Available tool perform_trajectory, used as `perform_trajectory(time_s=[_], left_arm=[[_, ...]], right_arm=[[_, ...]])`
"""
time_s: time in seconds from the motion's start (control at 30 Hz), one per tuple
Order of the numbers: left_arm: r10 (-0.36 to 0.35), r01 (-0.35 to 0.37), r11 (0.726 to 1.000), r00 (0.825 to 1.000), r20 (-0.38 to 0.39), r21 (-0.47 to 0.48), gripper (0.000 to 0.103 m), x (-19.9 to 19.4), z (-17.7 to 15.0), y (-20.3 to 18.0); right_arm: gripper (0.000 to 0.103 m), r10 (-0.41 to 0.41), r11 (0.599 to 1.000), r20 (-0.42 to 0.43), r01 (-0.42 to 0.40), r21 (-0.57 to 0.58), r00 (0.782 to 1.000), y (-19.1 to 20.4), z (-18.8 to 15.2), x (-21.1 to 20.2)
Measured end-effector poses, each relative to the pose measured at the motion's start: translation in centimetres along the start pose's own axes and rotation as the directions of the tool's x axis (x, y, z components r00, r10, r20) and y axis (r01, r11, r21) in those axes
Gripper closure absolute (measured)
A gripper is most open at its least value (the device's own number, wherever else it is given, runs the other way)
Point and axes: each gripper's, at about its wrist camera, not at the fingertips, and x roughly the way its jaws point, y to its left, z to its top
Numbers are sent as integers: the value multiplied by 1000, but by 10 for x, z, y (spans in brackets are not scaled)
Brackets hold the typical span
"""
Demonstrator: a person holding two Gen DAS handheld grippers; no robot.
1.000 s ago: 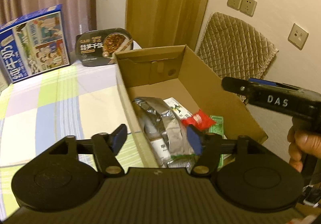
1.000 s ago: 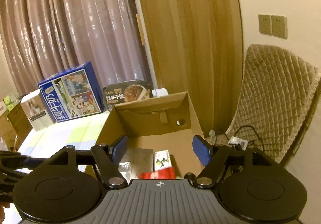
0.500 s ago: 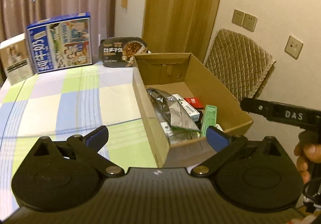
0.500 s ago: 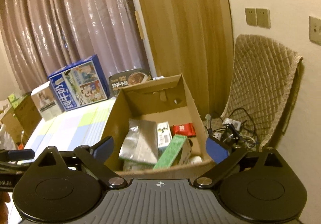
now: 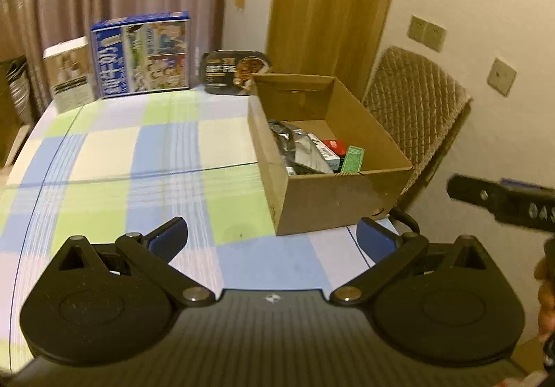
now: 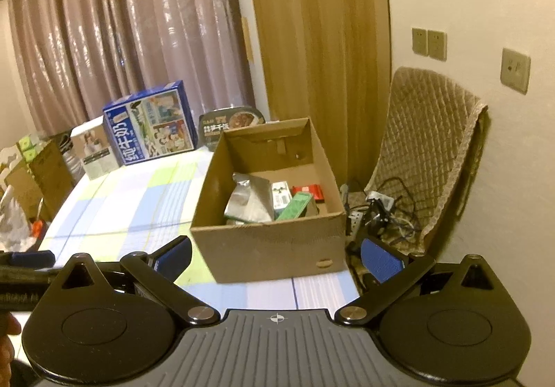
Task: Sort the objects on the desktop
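A cardboard box [image 6: 270, 248] holding packets [image 6: 249, 201] sits on the table's [image 5: 138, 158] right edge.

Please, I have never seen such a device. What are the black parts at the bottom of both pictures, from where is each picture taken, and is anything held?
No robot is here. A person carries one hand-held gripper in each hand, and each has a camera looking forward along its two blue-padded fingers. The black parts are the tool itself.

One picture comes from the left hand-held gripper, the other from the right hand-held gripper. Each view also catches the other tool at its edge.

Both have just been opening; their jaws stand wide apart with nothing between them, so nothing is held.

On the checked tablecloth stands an open cardboard box holding a silver foil pouch, a green carton and a red packet. Behind stand a blue milk carton box and a dark instant-meal tray.
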Motion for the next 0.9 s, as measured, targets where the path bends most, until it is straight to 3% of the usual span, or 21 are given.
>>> perform_trajectory(time_s=[0.27,0.57,0.9], left_arm=[[45,-43,997,999,27,-66,1,-46,-19,7],[32,-30,999,997,68,-33,1,-87,-37,-6],[34,-32,999,996,80,-23,1,-103,-48,-12]], right_arm=[[2,-25,999,11,25,-21,1000,10,-19,-45],[2,16,1000,14,-16,-26,1000,26,-34,-79],[2,28,999,47,-26,-37,999,37,-40,-106]])
